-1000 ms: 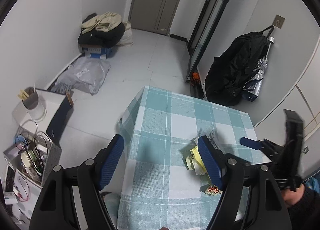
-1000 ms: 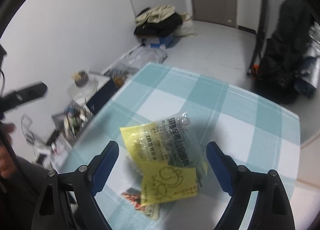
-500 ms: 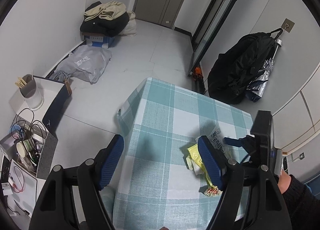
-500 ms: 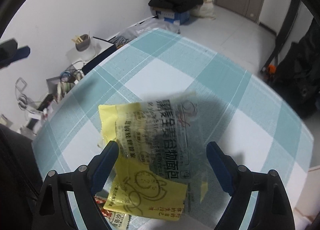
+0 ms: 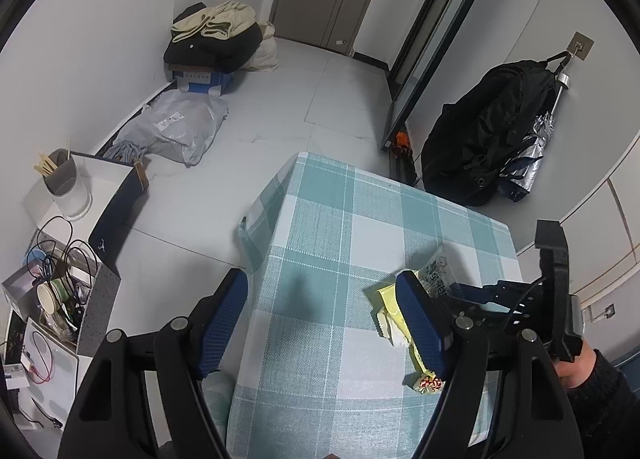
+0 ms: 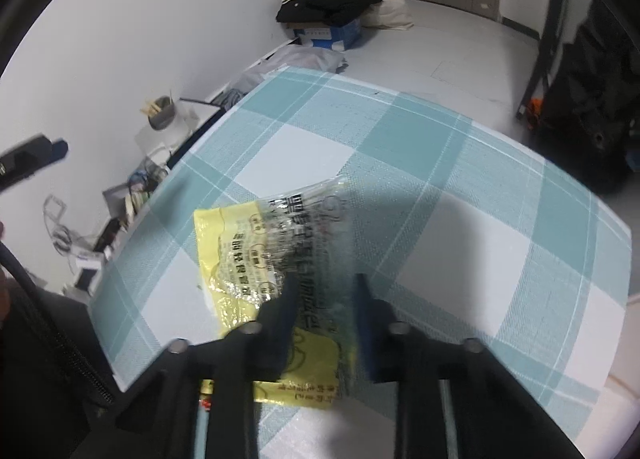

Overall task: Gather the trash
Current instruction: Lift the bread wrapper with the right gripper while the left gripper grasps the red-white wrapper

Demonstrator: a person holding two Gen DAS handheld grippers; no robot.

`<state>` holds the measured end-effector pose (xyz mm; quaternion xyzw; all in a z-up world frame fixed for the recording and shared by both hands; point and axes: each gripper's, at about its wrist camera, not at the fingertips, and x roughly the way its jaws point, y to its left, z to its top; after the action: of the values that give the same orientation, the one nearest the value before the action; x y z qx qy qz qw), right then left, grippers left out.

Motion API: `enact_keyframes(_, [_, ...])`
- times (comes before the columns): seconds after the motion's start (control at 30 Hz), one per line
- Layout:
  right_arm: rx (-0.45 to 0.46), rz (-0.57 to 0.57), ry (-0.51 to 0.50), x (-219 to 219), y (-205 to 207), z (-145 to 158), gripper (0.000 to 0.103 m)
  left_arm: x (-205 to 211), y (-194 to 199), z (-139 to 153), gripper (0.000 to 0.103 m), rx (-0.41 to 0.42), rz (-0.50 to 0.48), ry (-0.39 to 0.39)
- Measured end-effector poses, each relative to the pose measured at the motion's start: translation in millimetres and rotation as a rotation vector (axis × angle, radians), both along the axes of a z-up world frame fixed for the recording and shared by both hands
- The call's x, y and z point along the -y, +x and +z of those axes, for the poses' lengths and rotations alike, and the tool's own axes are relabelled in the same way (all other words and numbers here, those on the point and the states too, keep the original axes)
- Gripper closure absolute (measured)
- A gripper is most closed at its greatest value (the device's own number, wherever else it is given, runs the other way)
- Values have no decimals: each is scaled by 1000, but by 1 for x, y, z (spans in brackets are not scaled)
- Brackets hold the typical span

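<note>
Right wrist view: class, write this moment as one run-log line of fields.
right gripper: closing on clear wrapper | left gripper: open, empty | yellow wrappers: on table

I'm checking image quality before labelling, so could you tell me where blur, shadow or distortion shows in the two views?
Right wrist view: motion blur smears the right gripper, whose jaws are closing around the clear wrapper; a dark shadow falls on the tablecloth beside it. Left wrist view: sharp; fisheye bends the door frame, and the corners are black.
</note>
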<state>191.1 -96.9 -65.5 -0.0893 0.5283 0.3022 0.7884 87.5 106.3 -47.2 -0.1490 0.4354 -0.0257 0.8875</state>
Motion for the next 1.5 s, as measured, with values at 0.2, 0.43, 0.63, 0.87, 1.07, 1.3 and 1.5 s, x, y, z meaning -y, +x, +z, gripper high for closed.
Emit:
enact_keyframes(0.2, [-10, -29, 79, 12, -5, 13, 101, 4, -1, -2, 30, -3, -10, 12])
enact_keyframes(0.43, [34, -81, 181, 30, -21, 43, 102, 15, -7, -11, 30, -32, -53, 0])
enact_keyframes(0.63, [117, -161, 272, 60, -36, 74, 102, 39, -14, -29, 30, -105, -160, -37])
enact_keyframes(0.87, [184, -245, 306, 92, -48, 94, 102, 81, -29, -47, 30, -150, -322, 46])
enact_keyframes(1.07, [211, -298, 295, 111, -60, 100, 102, 100, -30, -63, 30, -193, -372, 114])
enact_keyframes(1.3, [233, -362, 320, 141, -69, 109, 102, 104, -29, -72, 30, -225, -373, 119])
enact_keyframes(1.5, [238, -387, 322, 157, -77, 112, 102, 118, -26, -79, 30, -232, -403, 162])
